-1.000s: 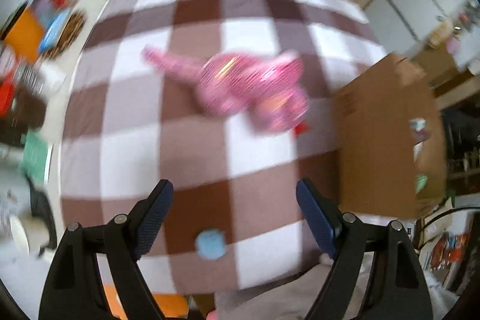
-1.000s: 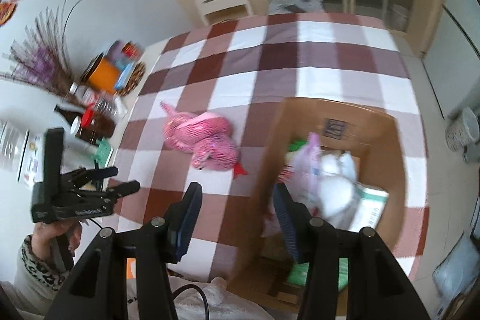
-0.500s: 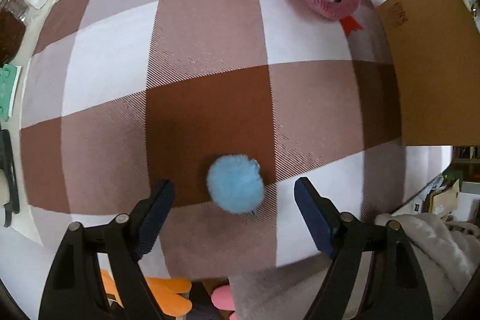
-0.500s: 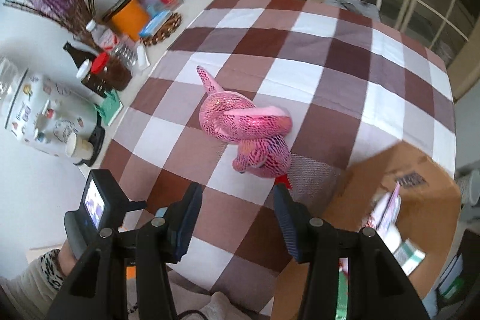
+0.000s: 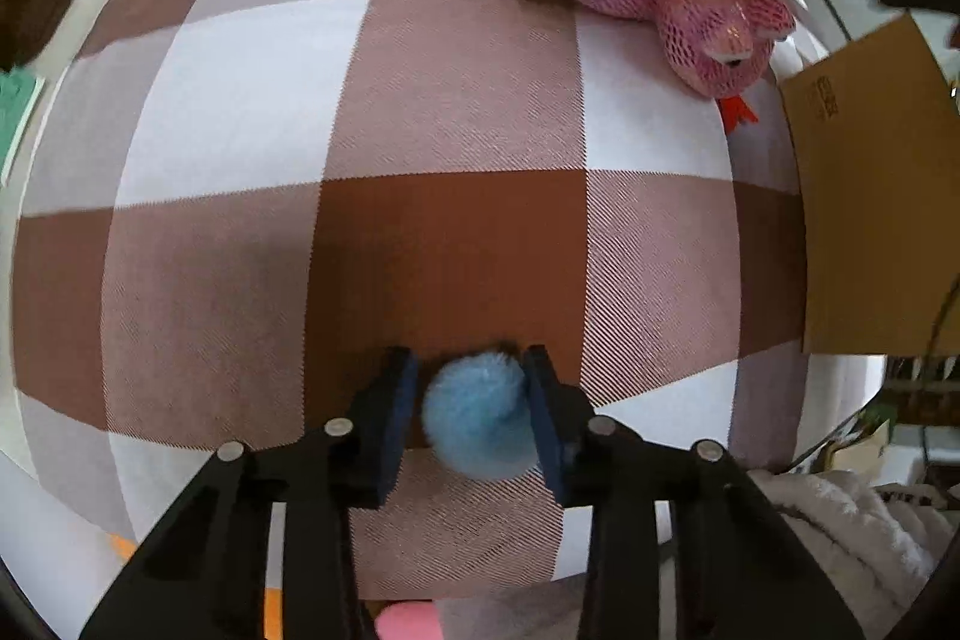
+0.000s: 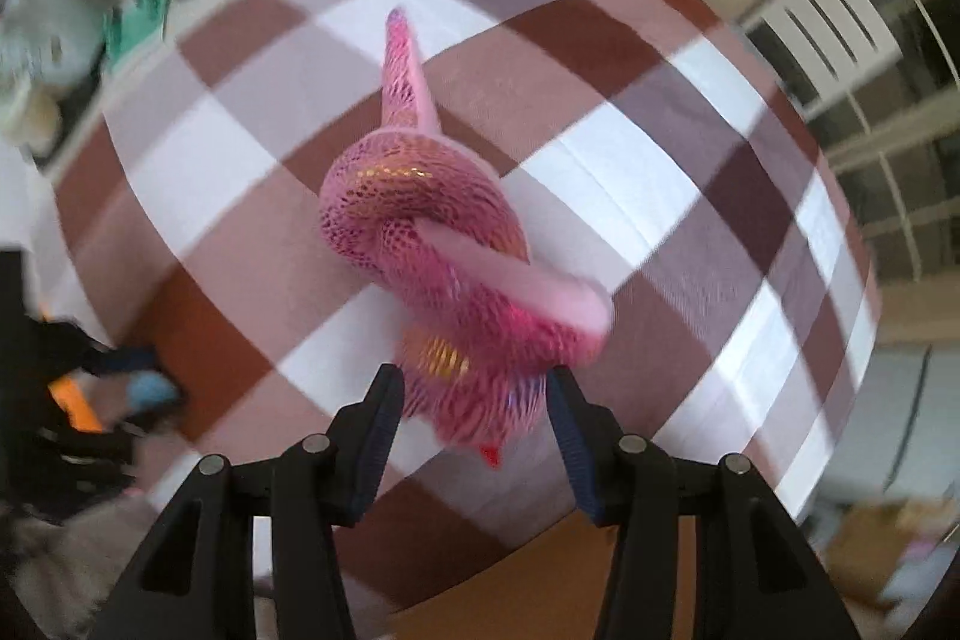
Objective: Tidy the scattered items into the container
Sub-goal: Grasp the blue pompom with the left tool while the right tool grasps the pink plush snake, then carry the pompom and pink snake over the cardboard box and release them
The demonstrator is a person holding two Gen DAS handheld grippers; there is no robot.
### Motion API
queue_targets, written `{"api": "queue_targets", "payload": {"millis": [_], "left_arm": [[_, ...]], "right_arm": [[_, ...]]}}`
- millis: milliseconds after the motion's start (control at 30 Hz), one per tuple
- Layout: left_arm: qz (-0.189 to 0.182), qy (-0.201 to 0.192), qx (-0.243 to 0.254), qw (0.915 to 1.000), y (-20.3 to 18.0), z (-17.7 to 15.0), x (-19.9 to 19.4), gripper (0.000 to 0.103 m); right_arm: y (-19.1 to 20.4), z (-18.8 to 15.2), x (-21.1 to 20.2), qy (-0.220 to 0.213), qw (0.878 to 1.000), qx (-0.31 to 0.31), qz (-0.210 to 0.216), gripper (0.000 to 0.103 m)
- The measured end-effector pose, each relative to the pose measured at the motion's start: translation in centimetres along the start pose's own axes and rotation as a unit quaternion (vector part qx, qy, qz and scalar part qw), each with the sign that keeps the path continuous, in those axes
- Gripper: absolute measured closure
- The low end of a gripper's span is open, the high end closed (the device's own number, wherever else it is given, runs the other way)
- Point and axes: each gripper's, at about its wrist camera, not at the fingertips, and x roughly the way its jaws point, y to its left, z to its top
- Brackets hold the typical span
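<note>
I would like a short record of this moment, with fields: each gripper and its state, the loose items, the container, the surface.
left gripper: jaws closed on the blue pom-pom
right gripper: jaws open, around the head of the pink plush snake
container: cardboard box, beside the snake
surface: brown and white checked tablecloth
view quality: right wrist view is blurred

Both the left gripper (image 5: 471, 397) and right gripper (image 6: 471, 397) have black frames, silver screws and dark-blue pads.
</note>
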Motion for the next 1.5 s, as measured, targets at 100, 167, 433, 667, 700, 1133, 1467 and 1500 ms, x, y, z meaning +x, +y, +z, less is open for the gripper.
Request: {"api": "queue_targets", "payload": {"millis": [100, 167, 433, 667, 700, 1133, 1467, 1500], "left_arm": [[-0.012, 0.000, -0.009, 0.9999, 0.2, -0.8, -0.4, 0.072], [-0.013, -0.002, -0.010, 0.9999, 0.1, -1.2, -0.6, 0.073], [-0.015, -0.002, -0.021, 0.9997, 1.1, -1.2, -1.2, 0.074], [-0.030, -0.002, -0.045, 0.9986, 2.1, 0.1, -1.0, 0.074], [-0.032, -0.001, -0.049, 0.9983, 2.1, 0.1, -1.0, 0.074], [-0.033, -0.022, -0.066, 0.9970, 2.3, 0.1, -2.2, 0.074], [-0.040, -0.024, -0.046, 0.9979, 2.2, 0.9, -4.0, 0.074], [-0.044, -0.017, -0.043, 0.9980, 1.9, 0.9, -3.6, 0.074]], "right_arm": [[0.9, 1.4, 1.8, 0.019, 0.994, -0.063, -0.082, 0.047], [0.8, 2.2, 2.1, 0.023, 0.993, -0.075, -0.089, 0.046], [-1.2, 5.5, 4.8, 0.045, 0.992, -0.096, -0.074, 0.025], [-2.5, 7.8, 5.9, 0.032, 0.996, -0.077, -0.031, 0.018], [-2.6, 7.9, 6.2, 0.034, 0.997, -0.071, -0.025, 0.016], [-6.8, 5.2, 4.8, 0.031, 0.979, 0.120, 0.161, 0.023], [-8.7, 0.9, -1.5, -0.041, 0.956, 0.186, 0.223, 0.023], [-9.1, 0.6, -1.8, -0.044, 0.953, 0.193, 0.228, 0.023]]}}
